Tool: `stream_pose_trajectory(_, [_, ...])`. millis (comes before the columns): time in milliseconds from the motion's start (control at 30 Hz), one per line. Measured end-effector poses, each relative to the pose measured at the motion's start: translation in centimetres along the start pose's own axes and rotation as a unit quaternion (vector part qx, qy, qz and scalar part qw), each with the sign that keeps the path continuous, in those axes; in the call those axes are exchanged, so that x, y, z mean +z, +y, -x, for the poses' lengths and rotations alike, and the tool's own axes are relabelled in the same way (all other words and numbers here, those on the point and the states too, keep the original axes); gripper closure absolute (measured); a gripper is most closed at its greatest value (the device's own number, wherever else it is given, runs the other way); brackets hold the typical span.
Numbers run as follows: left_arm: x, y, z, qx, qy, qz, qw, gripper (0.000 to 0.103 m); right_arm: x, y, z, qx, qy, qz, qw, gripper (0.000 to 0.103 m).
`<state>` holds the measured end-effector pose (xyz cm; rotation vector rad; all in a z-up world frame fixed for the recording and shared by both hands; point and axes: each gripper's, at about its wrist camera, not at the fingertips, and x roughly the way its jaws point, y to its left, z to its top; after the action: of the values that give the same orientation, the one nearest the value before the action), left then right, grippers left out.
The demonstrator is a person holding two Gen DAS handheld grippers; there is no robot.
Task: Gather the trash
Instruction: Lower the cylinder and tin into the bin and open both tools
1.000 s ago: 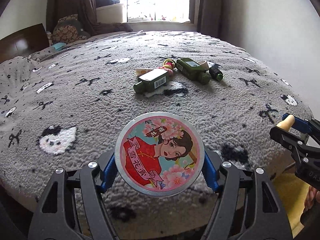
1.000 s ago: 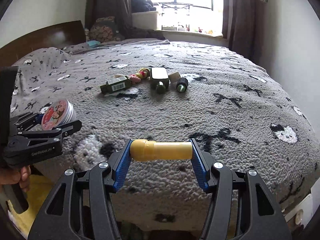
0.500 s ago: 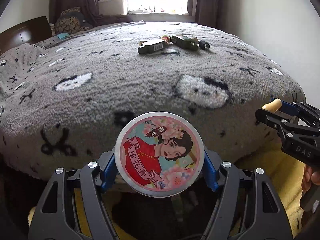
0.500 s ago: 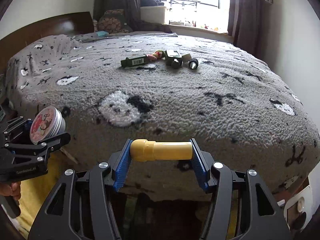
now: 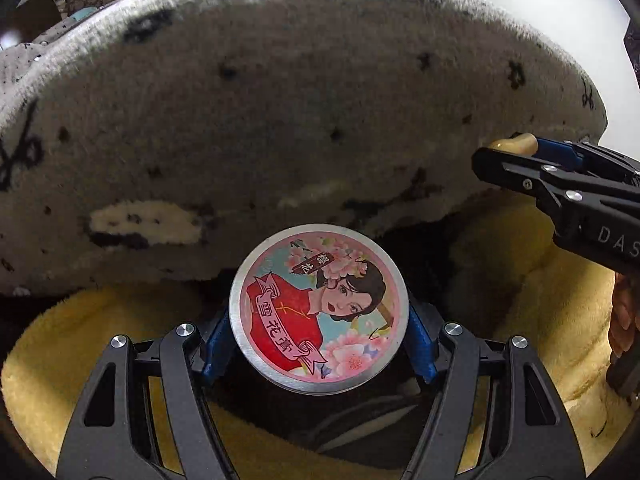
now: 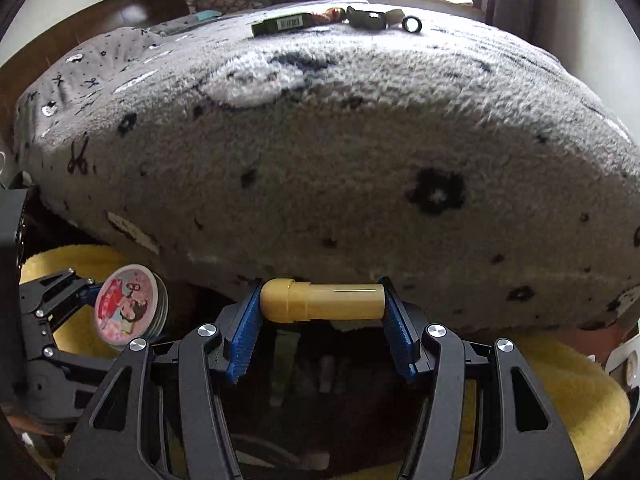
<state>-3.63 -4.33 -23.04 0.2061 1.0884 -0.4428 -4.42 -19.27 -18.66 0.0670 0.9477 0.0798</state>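
My left gripper point(image 5: 319, 334) is shut on a round tin point(image 5: 319, 307) with a pink lid showing a woman in red. It hangs below the bed's edge, over a dark opening ringed by yellow fleece point(image 5: 100, 320). My right gripper point(image 6: 322, 322) is shut on a yellow tube point(image 6: 322, 301), held crosswise. It hangs beside the left one over the same opening point(image 6: 320, 392). The tin also shows in the right wrist view point(image 6: 127, 305). The right gripper with the tube's tip shows in the left wrist view point(image 5: 516, 146).
The bed's grey fleece blanket point(image 6: 340, 140) bulges right in front of both grippers. On top of the bed, far back, lie a green box point(image 6: 282, 24), a dark bottle point(image 6: 366, 18) and a small dark bottle point(image 6: 412, 24). A wooden headboard point(image 6: 100, 24) stands at left.
Both grippers have moved back off the bed and down below its edge, each still holding its item. They now hang over the yellow-rimmed opening.
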Motion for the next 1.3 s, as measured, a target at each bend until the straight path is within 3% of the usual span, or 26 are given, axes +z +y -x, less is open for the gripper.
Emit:
stream_pose_trajectory(300, [-1.4,0.7,-3.7,-0.023,0.071,0.02,0.997,0.036,-1.8,0.2,-4.3,0.034,0.092,-0.021,0.995,0.046])
stream_pose_trajectory(467, [-1.8,0.9,-4.5,-0.032,0.086,0.027,0.9954,0.036,-2.4,1.0,-5.1,0.045,0.109,-0.016,0.993,0.046])
stream_pose_trajectory(800, [-1.9,0.6,-4.5,-0.04,0.089,0.025,0.9949,0.034,-2.2,0.7,-5.0,0.049,0.112,-0.028,0.992,0.045])
stream_pose_trajectory(867, [-1.0,0.1,-4.2,-0.038,0.085,0.025,0.9953,0.027,-1.9,-0.2,-4.6,0.049,0.11,-0.035,0.992,0.036])
stream_pose_trajectory(967, [-0.5,0.1,-3.6,-0.034,0.079,0.025,0.996,0.022,-1.2,-1.3,-4.2,0.047,0.1,-0.039,0.993,0.029])
stream_pose_trajectory(1133, [0.4,0.2,-2.2,-0.018,0.062,0.022,0.9976,0.017,-0.3,-2.1,-2.7,0.033,0.076,-0.042,0.996,0.023])
stream_pose_trajectory(1300, [2.1,0.7,1.4,0.0,0.012,0.017,0.9998,0.015,1.4,-2.5,0.6,-0.002,0.02,-0.033,0.999,0.02])
